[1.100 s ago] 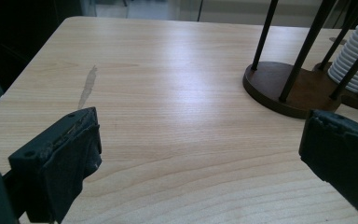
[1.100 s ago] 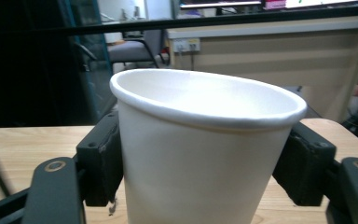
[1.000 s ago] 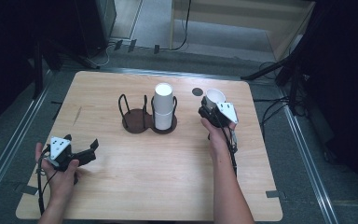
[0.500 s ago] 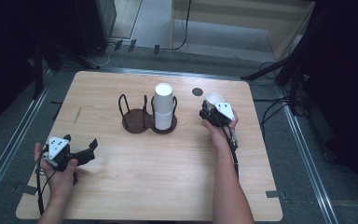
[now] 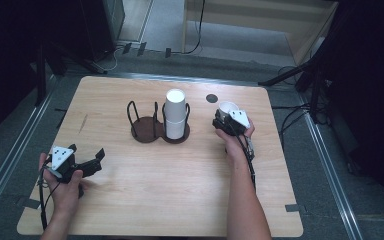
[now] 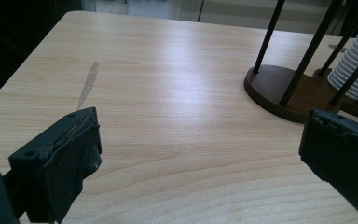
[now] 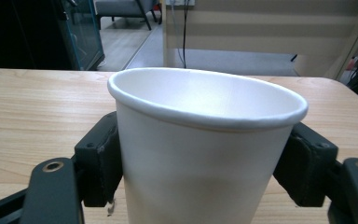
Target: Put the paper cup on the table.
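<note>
The wooden worktop (image 5: pixel 180 190) is sitting on a grey floor in a dim room. The right gripper (image 5: pixel 223 121) is hugging a white paper cup (image 7: pixel 205 154), and its jaws have just been opening a little around it, right of the cup stack (image 5: pixel 175 114) in the dark rack (image 5: pixel 145 125). In the left gripper view, the left gripper (image 6: pixel 200 158) is staying wide open over bare wood with a pale streak (image 6: pixel 87 84).

No text, label, brand, number or sign can be read anywhere: the white paper cup (image 7: pixel 200 154) is plain (its visible side, at least), and the worktop (image 5: pixel 180 190) bears none.

One overhead view, two close claw-mounted views
</note>
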`<state>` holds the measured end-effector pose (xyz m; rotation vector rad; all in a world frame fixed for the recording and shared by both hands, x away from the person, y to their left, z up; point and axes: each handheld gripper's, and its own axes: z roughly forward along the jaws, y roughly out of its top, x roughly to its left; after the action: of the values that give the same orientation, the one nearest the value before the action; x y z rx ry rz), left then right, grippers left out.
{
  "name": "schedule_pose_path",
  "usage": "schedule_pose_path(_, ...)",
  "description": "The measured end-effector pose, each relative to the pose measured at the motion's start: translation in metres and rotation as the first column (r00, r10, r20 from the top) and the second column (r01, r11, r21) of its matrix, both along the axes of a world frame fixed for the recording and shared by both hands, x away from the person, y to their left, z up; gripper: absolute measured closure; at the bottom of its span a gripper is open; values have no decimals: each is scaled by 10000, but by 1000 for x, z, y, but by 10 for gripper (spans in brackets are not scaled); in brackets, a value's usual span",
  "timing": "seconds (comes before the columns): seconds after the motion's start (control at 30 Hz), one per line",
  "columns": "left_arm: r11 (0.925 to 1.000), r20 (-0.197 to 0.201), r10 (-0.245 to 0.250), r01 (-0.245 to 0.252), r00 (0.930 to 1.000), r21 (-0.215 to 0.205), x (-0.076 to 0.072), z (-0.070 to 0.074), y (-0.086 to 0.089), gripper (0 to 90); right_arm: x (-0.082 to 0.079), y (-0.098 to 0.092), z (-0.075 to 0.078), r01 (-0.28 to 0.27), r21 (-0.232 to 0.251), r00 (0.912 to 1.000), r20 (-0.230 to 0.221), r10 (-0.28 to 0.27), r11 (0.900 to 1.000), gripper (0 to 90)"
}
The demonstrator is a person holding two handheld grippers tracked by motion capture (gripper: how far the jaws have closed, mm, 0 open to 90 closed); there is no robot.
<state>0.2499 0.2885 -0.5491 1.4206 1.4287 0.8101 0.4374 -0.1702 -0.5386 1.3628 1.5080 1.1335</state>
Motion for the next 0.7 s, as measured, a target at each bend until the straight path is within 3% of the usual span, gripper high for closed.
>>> schedule_pose_path(0.3,10000,-1,27,-27,10000,-73,1,0,1,0,-2,-4,1,-54,53,9990,-444,57,10000,150)
schedule_pose_path(0.43,9999,-17,30,-30,10000,-97,1,0,1,0,-4,-3,7,-207,409,9978,-627,233,9989,18)
schedule_pose_path(0.53,9999,-22,27,-27,10000,-100,1,0,2,0,-6,-5,11,-274,654,9951,-935,334,9975,0)
schedule_pose_path(0.7,9998,-28,58,-59,10000,-187,1,0,3,0,-14,-9,20,-580,965,9959,-639,643,9936,0)
